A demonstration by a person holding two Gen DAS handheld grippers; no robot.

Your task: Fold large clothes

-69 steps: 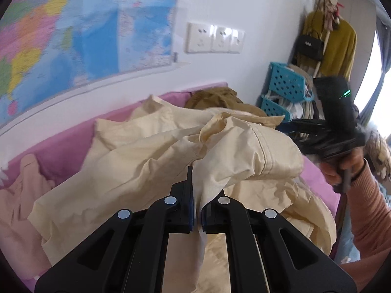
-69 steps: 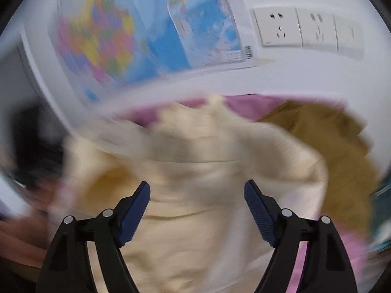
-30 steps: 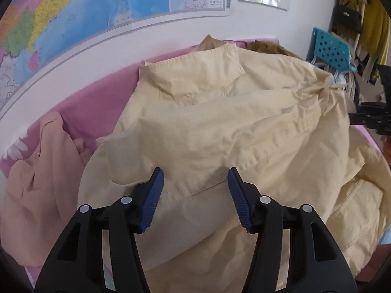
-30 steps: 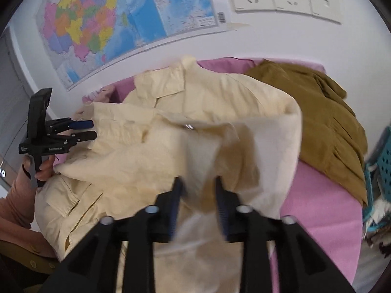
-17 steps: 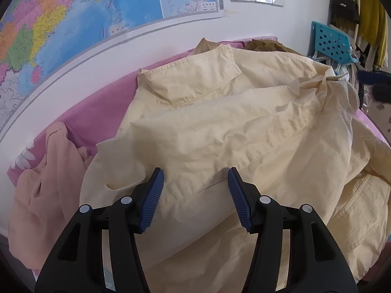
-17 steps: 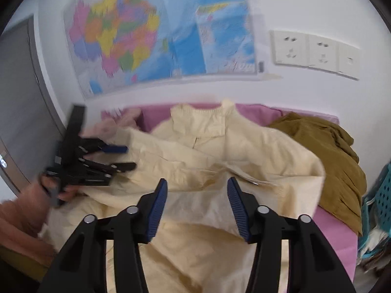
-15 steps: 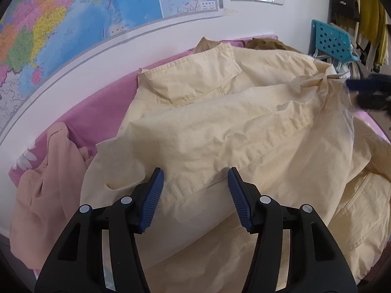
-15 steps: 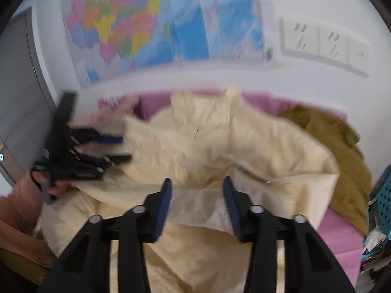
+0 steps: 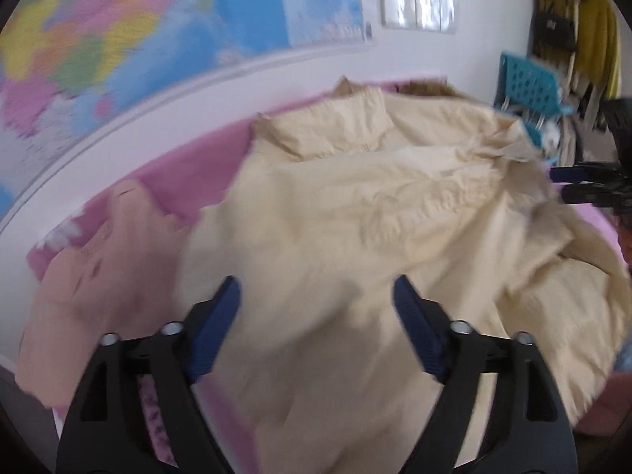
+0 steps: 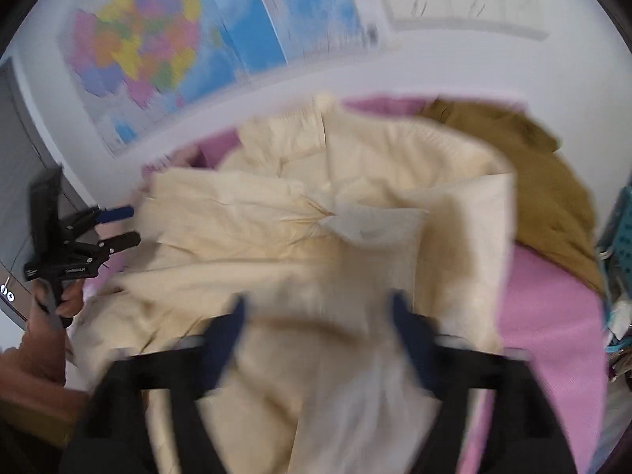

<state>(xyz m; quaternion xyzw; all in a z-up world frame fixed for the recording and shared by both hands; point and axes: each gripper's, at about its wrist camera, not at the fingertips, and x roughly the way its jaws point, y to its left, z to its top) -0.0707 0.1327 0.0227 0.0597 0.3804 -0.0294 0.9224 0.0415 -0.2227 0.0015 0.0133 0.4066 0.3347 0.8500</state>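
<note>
The pale yellow jacket (image 9: 355,213) lies spread and rumpled over the pink bed cover (image 9: 189,170), collar toward the wall under the map (image 9: 158,27), and neither tool has cloth in it — so this looks like the pause between folds, with both sides of the garment loosely laid inward and the next pinch not yet taken. The left gripper (image 9: 316,308) hangs over the near part of the jacket with its jaws wide and nothing between the blue pads (image 9: 221,316); in the right wrist view it shows at the jacket's left edge, again parted. The right gripper (image 10: 316,328) is heavily blurred, yet its jaws read as wide apart above the cloth, empty. The next move, as I judge it, calls for picking a hem or a folded edge on each side and drawing it toward the collar, gripping one clean layer rather than a bunch. The fabric looks like thin, crisp cotton that creases sharply and holds air under its folds — it will slump if lifted from one point only. A lighter lining patch (image 10: 371,225) shows mid-chest. An olive-brown garment (image 10: 545,189) lies heaped on the right, a peach garment (image 9: 98,260) on the left, both touching the jacket's edges.
</note>
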